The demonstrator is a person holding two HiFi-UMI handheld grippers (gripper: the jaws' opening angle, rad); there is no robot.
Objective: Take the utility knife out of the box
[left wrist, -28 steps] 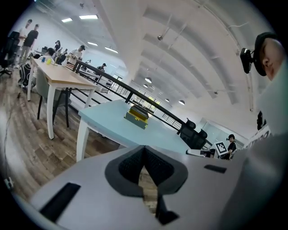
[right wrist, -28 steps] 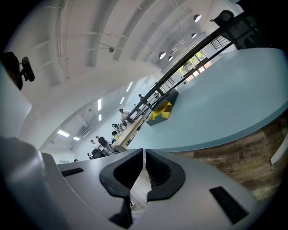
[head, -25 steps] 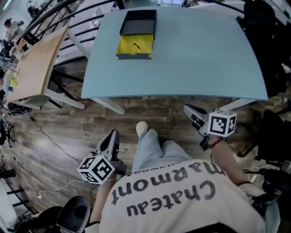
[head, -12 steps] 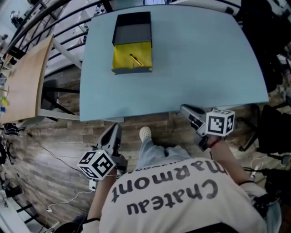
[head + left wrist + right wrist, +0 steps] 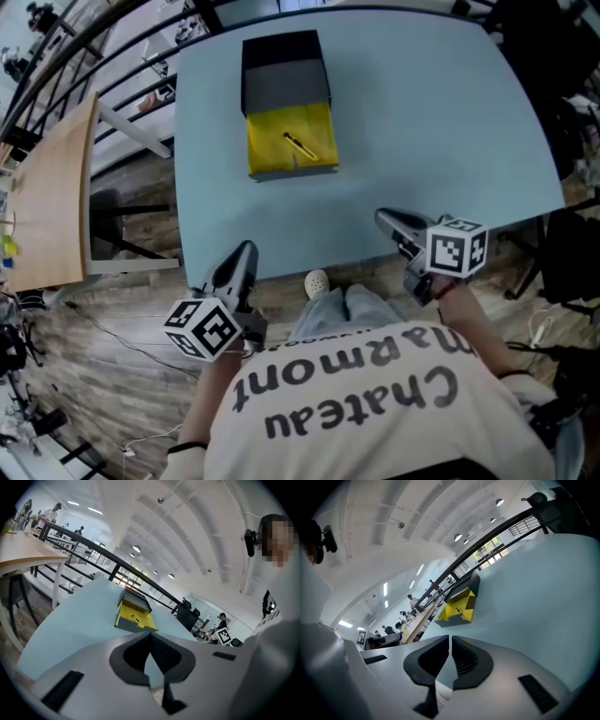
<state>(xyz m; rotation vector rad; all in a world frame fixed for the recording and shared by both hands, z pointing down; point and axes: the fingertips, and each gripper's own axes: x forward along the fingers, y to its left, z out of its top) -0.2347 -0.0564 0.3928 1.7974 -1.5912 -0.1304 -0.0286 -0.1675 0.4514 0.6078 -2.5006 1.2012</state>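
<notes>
On the pale blue table (image 5: pixel 431 122) sits a dark box (image 5: pixel 284 75) with its yellow tray (image 5: pixel 281 157) slid out toward me. A slim yellow utility knife (image 5: pixel 300 145) lies slantwise in the tray. My left gripper (image 5: pixel 242 253) is shut and empty at the table's near edge, below and left of the box. My right gripper (image 5: pixel 384 217) hangs just over the near edge, its jaws together with nothing between them. The left gripper view has the box (image 5: pixel 132 613) and knife (image 5: pixel 137 620) ahead of the left gripper (image 5: pixel 150 634). The right gripper view has the box (image 5: pixel 459 604) up and left of the right gripper (image 5: pixel 450 637).
A wooden table (image 5: pixel 52 187) stands to the left beyond a dark railing (image 5: pixel 112 52). Black chairs (image 5: pixel 572 262) crowd the right side. My shoe (image 5: pixel 319 281) shows on the wood floor under the table edge. Distant people and desks appear in both gripper views.
Both grippers have travelled forward from over the floor to the table's near edge. The table and box now sit closer and lower in the head view. Both stay shut.
</notes>
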